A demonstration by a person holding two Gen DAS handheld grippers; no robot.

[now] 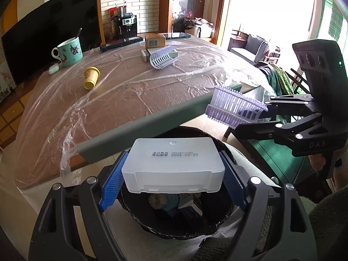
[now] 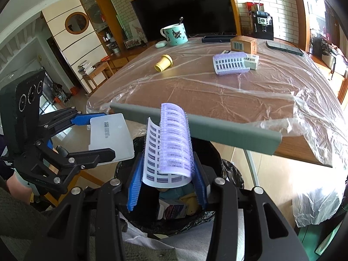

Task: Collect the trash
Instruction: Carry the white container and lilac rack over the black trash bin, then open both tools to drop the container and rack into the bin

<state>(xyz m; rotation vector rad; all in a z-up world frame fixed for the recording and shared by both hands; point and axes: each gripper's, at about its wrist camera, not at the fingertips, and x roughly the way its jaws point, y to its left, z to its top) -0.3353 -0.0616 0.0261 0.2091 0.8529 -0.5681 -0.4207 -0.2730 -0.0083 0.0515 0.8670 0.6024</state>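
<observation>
Trash bin (image 1: 139, 221) waits right below, already part full. Left tool (image 1: 173, 174) clamped on frosted box (image 1: 174, 163), right tool (image 2: 166, 187) pinching purple roller (image 2: 174, 143). Best centred over the rim before letting go.

left wrist: steeply down, close | right wrist: same | shared: bin (image 1: 174, 224), table (image 2: 217, 91)

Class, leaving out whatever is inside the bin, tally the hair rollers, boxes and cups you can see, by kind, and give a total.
Rollers: 2 (table roller, held roller in the right tool)
Boxes: 3 (brown box, white carton, clear box in the left tool)
Cups: 2 (mug, yellow cup)
Total: 7
</observation>
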